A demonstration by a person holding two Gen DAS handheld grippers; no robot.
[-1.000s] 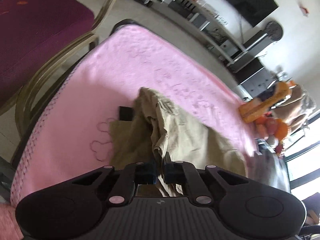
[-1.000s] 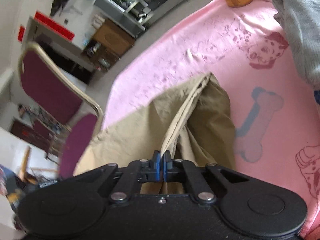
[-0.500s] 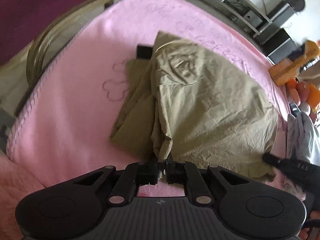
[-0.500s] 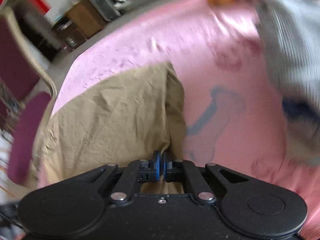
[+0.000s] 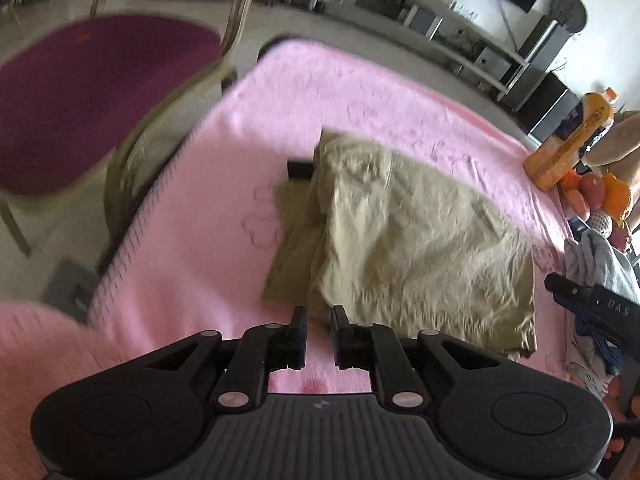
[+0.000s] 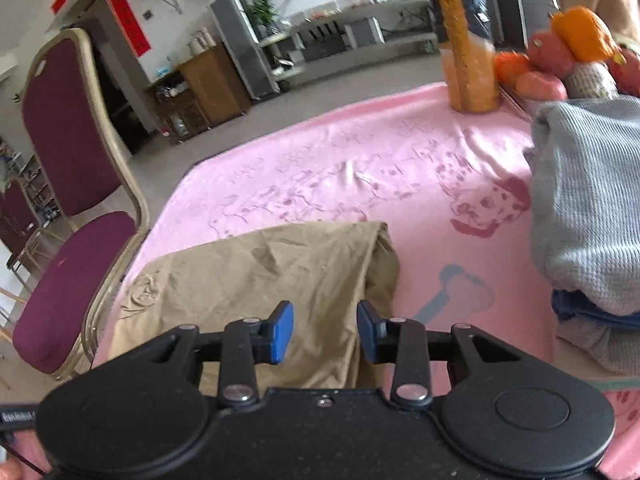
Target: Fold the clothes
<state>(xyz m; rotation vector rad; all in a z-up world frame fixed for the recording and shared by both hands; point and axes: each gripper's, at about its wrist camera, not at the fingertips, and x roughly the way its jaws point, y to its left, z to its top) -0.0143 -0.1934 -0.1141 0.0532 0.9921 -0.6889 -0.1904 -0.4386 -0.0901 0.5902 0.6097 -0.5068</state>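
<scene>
A khaki garment (image 5: 408, 240) lies folded and wrinkled on the pink blanket (image 5: 200, 248). My left gripper (image 5: 318, 322) hovers just short of its near edge. Its jaws stand a narrow gap apart and are opening, with no cloth between them. In the right wrist view the same garment (image 6: 260, 280) fills the lower middle. My right gripper (image 6: 325, 332) is above its right folded edge. Its blue pads (image 6: 282, 332) are well apart, opening and free of the cloth. A finger (image 5: 576, 294) of the right gripper shows at the right edge of the left view.
A maroon chair (image 5: 92, 92) (image 6: 76, 264) stands at the table's left side. An orange bottle (image 6: 464, 40) and fruit (image 6: 560, 52) sit at the far right. A grey knit pile (image 6: 592, 208) lies right of the garment. A small black object (image 5: 299, 169) pokes out at its far edge.
Both grippers were shut on the garment's lifted edge; they lowered it flat onto the blanket, let go and opened. Both have drawn back a little from the cloth.
</scene>
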